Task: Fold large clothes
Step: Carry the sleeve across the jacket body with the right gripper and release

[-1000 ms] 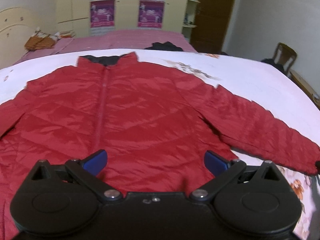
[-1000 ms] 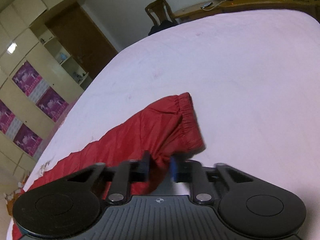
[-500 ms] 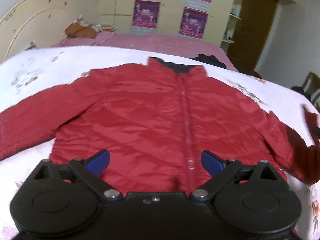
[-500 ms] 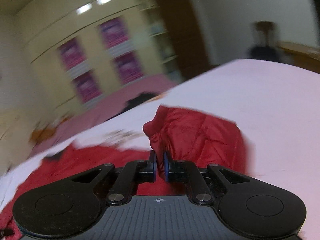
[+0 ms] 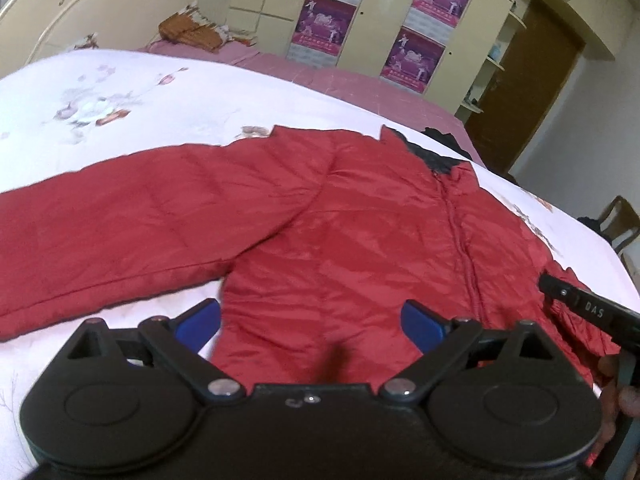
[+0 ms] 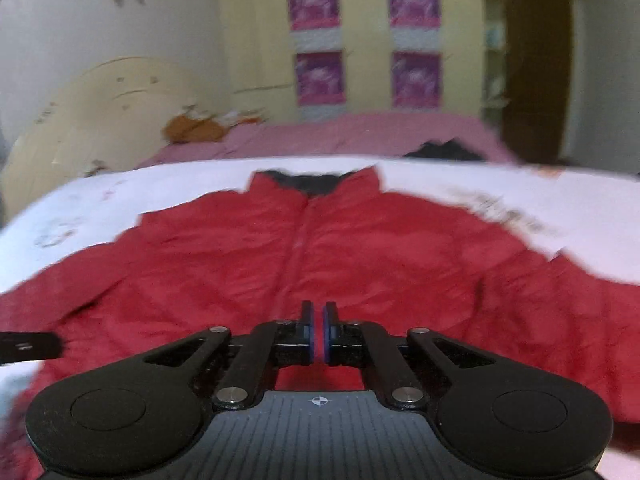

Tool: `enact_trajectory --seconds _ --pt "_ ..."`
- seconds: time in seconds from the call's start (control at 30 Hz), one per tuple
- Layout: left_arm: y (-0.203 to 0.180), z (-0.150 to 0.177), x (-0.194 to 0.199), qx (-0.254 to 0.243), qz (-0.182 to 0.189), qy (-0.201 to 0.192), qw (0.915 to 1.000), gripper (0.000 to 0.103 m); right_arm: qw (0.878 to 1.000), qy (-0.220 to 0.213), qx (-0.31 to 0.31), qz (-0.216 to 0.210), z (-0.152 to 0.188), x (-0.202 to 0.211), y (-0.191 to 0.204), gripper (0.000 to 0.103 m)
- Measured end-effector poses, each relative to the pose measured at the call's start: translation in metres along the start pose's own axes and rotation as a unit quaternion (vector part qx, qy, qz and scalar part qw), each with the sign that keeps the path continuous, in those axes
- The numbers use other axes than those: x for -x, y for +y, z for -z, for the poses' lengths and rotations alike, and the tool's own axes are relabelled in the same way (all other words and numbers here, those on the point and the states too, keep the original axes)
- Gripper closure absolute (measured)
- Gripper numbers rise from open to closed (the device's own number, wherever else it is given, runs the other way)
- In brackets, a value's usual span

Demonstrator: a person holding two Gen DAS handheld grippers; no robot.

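A large red puffer jacket (image 5: 360, 240) lies front up on a white bedspread, zipped, dark collar at the far end; it also shows in the right wrist view (image 6: 280, 264). Its left sleeve (image 5: 120, 224) stretches out to the left. My left gripper (image 5: 310, 320) is open and empty, hovering over the jacket's hem. My right gripper (image 6: 319, 332) is shut on red fabric of the right sleeve and holds it over the jacket's front. The right gripper also shows in the left wrist view (image 5: 588, 312) at the right edge.
The white floral bedspread (image 5: 120, 112) covers a wide bed. A pink bed (image 6: 360, 136) with a dark garment (image 6: 440, 150) and orange cloth lies behind. Wardrobes with posters, a brown door and a chair (image 5: 616, 224) stand beyond.
My right gripper has carried the sleeve from the right side in over the jacket's front. My left gripper has swung left, bringing the left sleeve into view.
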State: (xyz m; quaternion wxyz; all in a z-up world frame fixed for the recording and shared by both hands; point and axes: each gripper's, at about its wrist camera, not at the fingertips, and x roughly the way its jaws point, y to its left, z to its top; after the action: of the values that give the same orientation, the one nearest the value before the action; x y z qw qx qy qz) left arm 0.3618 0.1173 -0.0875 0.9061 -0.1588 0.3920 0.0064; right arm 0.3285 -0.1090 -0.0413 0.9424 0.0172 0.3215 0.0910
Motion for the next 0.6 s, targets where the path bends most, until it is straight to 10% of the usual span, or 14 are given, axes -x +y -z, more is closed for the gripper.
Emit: enact_trajectory --seconds 0.07,0.13,0.23,0.43,0.5,0.6 --pt "0.005 0.001 -0.004 0.007 0.004 0.003 1.0000 0.006 0.998 -0.018 -0.002 0.053 0.002 0.000 -0.015 0.017" --pt "0.006 0.002 -0.009 0.010 0.007 0.005 0.9999 0.006 0.997 -0.006 0.003 0.083 0.004 -0.003 -0.031 0.018" --pt "-0.001 0.005 -0.016 0.012 0.014 0.010 0.9998 0.006 0.994 0.054 -0.009 0.093 0.008 -0.021 -0.055 0.058" --pt "-0.013 0.004 -0.014 0.000 0.020 0.011 0.9997 0.006 0.984 0.098 0.019 0.146 0.024 -0.043 -0.073 0.060" --pt "-0.013 0.003 -0.012 0.001 0.018 0.009 0.9998 0.006 0.988 0.094 -0.009 0.120 0.021 -0.041 -0.081 0.099" --pt "-0.010 0.002 -0.011 0.004 0.016 0.008 0.9998 0.006 0.996 0.041 -0.017 0.074 0.008 -0.023 -0.068 0.100"
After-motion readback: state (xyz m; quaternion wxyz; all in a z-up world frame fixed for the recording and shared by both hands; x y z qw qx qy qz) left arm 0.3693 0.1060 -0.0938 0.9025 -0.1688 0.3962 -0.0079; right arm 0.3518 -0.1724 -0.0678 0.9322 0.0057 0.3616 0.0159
